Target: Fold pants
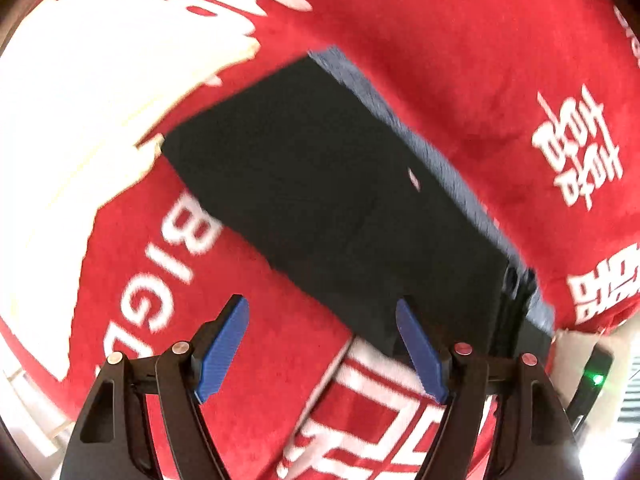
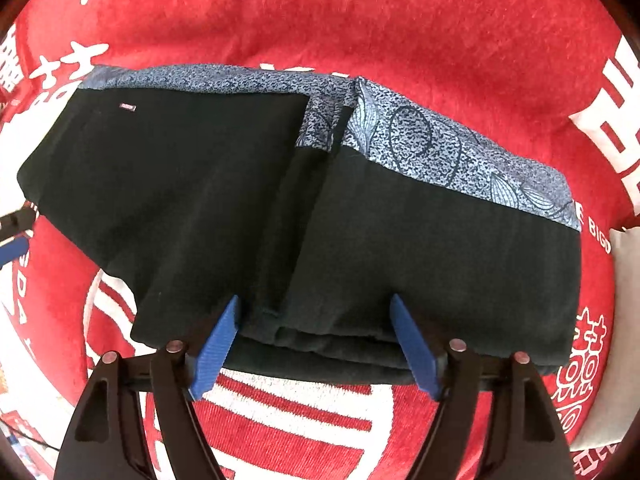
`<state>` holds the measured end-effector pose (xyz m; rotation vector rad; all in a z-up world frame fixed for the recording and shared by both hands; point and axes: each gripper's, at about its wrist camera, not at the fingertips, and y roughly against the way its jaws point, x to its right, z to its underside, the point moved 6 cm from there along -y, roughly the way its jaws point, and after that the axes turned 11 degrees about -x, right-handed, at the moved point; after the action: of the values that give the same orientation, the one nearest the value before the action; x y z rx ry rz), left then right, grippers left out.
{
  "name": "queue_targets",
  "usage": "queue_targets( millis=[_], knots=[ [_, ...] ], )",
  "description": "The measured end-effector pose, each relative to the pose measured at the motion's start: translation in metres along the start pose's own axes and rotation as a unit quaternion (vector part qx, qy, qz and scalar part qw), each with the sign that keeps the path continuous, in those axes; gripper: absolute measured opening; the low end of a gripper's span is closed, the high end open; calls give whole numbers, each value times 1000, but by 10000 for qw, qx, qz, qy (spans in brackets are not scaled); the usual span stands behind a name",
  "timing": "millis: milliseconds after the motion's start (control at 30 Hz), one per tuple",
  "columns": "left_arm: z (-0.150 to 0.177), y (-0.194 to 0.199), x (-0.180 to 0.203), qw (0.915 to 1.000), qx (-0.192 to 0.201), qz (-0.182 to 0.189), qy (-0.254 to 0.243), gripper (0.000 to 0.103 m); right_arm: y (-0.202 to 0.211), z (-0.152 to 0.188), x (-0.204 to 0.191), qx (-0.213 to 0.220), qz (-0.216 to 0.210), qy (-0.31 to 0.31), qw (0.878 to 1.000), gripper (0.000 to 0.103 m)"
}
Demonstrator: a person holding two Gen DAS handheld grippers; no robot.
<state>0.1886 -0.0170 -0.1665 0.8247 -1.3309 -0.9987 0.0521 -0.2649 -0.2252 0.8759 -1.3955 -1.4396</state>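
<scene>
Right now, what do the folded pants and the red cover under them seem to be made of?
The pants look like matte black woven cloth, with a blue printed cotton-like waistband lining. The red cover seems soft plush or chenille: fuzzy ribbed pile, white printed characters.

Probably a home: a plush red blanket (image 2: 360,32) printed with white Chinese characters and Latin letters covers the whole surface beneath the folded black pants (image 2: 248,200). Blurred edges show little else of the room.
</scene>
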Motion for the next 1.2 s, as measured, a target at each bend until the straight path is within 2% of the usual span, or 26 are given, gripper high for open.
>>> queue_targets(
  millis=[200, 400, 467, 667, 767, 867, 933, 1033, 1100, 1133, 1167, 1200],
  knots=[
    [-29, -1, -12, 9955, 228, 903, 159, 77, -1, 0, -3, 15, 33, -14, 10000, 80],
    [-40, -14, -33, 9856, 304, 1581, 515, 77, -1, -1, -2, 41, 67, 4, 10000, 80],
    [-43, -14, -38, 9798, 442, 1841, 637, 77, -1, -1, -2, 45, 74, -9, 10000, 80],
    [-54, -11, -39, 9712, 600, 2124, 898, 77, -1, 0, -2, 54, 114, 1, 9999, 80],
    [-60, 1, -31, 9683, 753, 2250, 779, 77, -1, 0, -2, 46, 111, -10, 9999, 80],
    [-65, -8, -31, 9744, 674, 2013, 741, 77, -1, 0, -2, 41, 103, -30, 9999, 80],
    [-67, -11, -33, 9721, 753, 2060, 831, 77, -1, 0, -2, 48, 111, -22, 9999, 80],
    [-71, -12, -28, 9782, 723, 1752, 851, 77, -1, 1, -2, 75, 114, 4, 9999, 80],
    [-71, -11, -23, 9849, 744, 1333, 822, 67, -1, 1, -2, 61, 113, 25, 9999, 80],
    [-72, -10, -22, 9891, 755, 998, 774, 48, 0, 1, -2, 36, 105, 36, 9999, 80],
    [-72, -11, -22, 9916, 743, 764, 733, 33, 2, 1, -2, 8, 97, 45, 9999, 81],
    [-72, -11, -22, 9929, 730, 636, 696, 32, 5, 0, -1, -14, 92, 47, 9999, 81]
  ],
)
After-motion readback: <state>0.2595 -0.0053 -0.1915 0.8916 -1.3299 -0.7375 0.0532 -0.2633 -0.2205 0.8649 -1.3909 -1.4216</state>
